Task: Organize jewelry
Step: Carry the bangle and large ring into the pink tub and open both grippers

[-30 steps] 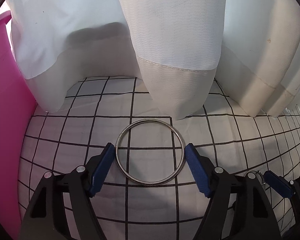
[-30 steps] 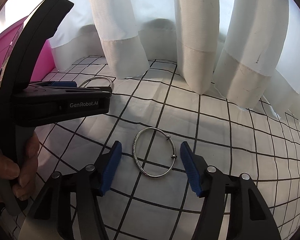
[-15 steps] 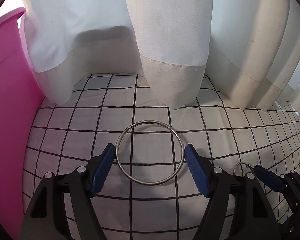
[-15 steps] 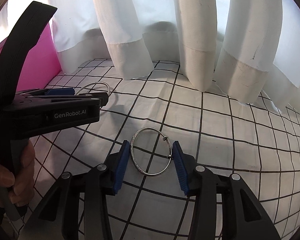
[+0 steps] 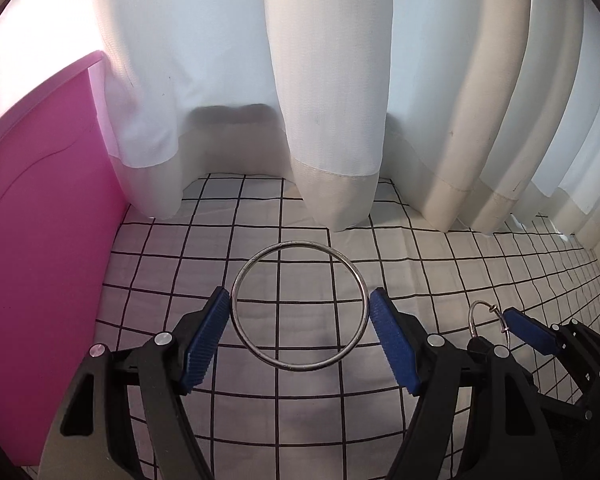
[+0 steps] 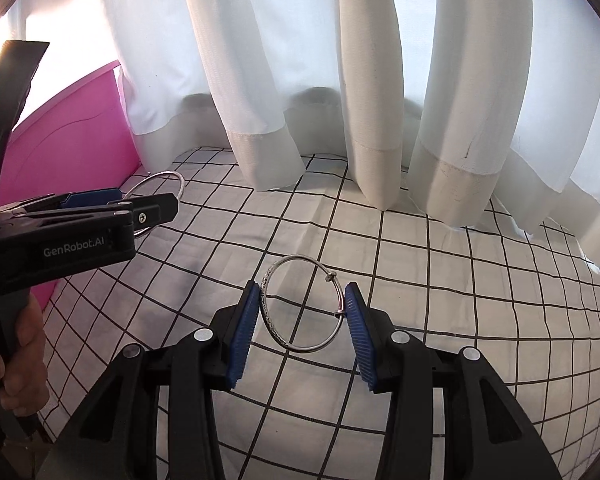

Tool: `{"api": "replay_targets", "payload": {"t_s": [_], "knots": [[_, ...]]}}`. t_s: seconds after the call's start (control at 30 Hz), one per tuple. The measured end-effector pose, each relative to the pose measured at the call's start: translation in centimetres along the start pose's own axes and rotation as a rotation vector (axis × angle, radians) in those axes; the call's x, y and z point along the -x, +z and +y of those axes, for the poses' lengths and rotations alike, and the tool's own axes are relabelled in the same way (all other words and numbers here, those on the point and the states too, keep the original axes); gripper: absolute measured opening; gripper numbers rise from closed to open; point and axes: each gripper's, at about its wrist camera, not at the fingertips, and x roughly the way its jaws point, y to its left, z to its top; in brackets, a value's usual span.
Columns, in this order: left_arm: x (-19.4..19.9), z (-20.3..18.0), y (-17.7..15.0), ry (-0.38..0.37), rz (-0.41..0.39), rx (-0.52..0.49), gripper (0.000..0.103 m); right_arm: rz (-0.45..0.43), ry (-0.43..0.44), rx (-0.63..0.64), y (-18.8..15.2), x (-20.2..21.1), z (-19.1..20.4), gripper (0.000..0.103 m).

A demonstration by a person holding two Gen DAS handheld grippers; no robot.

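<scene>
My left gripper is shut on a large plain silver bangle, which touches both blue pads and hangs level above the checked cloth. A thinner silver bangle with two small beads sits between the pads of my right gripper, which is shut on it and holds it clear of the cloth. In the left wrist view the right gripper's blue pad and the thin bangle show at the lower right. The right wrist view has the left gripper at the left, with the large bangle sticking out past it.
A pink box stands upright along the left side of the cloth. White curtains hang down to the cloth's far edge. A person's hand grips the left gripper's handle. The cloth stretches away to the right.
The right jaws closed in on the thin bangle. Both grippers have risen from the cloth with their bangles, and more of the pink box and curtains now shows.
</scene>
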Motion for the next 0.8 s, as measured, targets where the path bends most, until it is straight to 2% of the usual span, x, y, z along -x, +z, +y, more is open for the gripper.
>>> {"api": "replay_targets", "payload": {"t_s": [0.2, 0.5, 0.63, 0.8], "knots": [[4.5, 0.0, 1.3, 0.004, -0.063, 0.010, 0.070, -0.057, 0.020, 0.029, 2.0, 3.0, 1.4, 0.043], [11.9, 1.7, 4.3, 0.023, -0.193, 0.062, 0.070, -0.192, 0.083, 0.093, 7.3, 7.8, 4.4, 0.043], [14.8, 3.7, 5.2, 0.060, -0.254, 0.102, 0.070, -0.248, 0.120, 0.144, 9.6, 9.0, 6.5, 0.043], [17.9, 7.8, 5.9, 0.144, -0.311, 0.158, 0.070, -0.288, 0.211, 0.187, 11.9, 9.7, 10.0, 0.043]]}}
